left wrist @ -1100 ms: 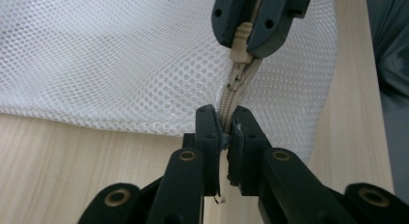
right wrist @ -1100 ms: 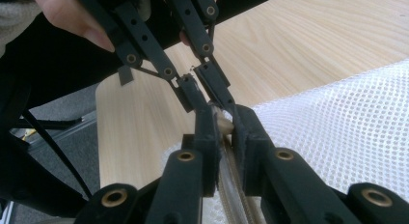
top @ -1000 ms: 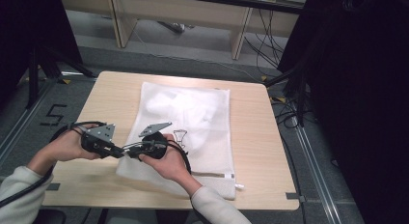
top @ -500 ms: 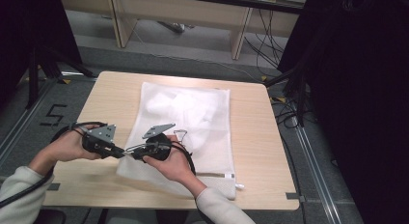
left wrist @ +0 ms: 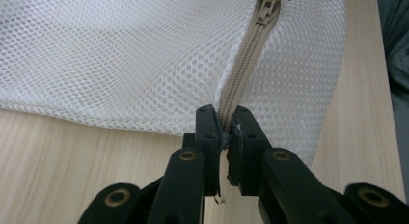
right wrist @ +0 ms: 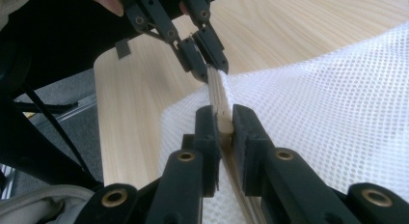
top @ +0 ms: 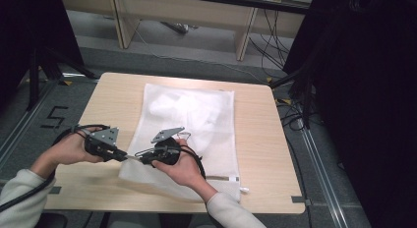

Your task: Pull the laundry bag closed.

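A white mesh laundry bag lies flat on the light wooden table, running from the far middle of the top to the near edge. Its beige zipper runs along the near left part of the bag, with the zipper slider at the far end of the visible run in the left gripper view. The left gripper is clamped on the near end of the zipper tape, its jaws pressed together with the tape between the pads. The right gripper is clamped on the same tape just beside it; in the right gripper view its jaws pinch the beige strip, and the left gripper's jaws hold the strip a little farther along. The two sets of tips are near each other, almost touching, above the bag's left near corner. Bare tabletop lies to the left of the bag and to its right, up to the table's rounded edges. Beyond the far edge stand wooden furniture legs and loose cables on the grey floor. A dark curtain stands to the right of the table, and a black tripod to its left.
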`<state>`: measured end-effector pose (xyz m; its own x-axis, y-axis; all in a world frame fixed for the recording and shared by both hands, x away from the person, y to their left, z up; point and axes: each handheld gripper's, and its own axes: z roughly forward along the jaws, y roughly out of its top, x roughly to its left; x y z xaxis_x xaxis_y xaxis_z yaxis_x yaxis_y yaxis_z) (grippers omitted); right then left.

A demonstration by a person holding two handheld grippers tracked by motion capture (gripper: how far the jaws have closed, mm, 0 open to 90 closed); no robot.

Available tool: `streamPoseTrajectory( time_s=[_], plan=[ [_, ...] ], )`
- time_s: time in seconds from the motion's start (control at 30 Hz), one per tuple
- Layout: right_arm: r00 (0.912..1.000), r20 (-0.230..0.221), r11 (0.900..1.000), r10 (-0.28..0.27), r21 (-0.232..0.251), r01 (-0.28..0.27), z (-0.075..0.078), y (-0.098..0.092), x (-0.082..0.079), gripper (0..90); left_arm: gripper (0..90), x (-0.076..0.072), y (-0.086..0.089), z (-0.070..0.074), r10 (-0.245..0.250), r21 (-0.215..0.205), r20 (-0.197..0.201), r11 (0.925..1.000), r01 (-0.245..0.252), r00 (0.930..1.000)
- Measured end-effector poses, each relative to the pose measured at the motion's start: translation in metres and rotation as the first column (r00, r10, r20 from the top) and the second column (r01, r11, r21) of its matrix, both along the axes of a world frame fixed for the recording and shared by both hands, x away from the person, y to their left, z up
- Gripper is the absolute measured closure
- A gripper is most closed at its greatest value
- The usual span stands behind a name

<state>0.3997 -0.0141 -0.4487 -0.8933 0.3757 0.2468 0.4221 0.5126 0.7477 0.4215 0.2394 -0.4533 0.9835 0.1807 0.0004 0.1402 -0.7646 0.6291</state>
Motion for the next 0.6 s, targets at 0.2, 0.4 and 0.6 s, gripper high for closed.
streamPoseTrajectory(
  time_s=[0.2,0.4,0.6],
  plan=[
    [1.0,0.004,1.0,0.006,0.002,-0.006,-0.001,-0.003,-0.001,82.3,82.5,0.0,0.0,0.0,0.002,0.001,-0.002,1.0,-0.002,1.0],
    [1.0,0.003,1.0,-0.008,0.008,0.008,-0.001,-0.01,-0.002,82.3,82.5,0.0,0.0,-0.001,0.004,-0.008,-0.003,1.0,-0.004,1.0],
    [0.9999,-0.007,1.0,-0.007,-0.002,0.007,-0.001,-0.017,-0.003,82.3,82.5,0.001,0.0,-0.002,0.005,0.008,0.004,1.0,-0.005,1.0]
  ],
)
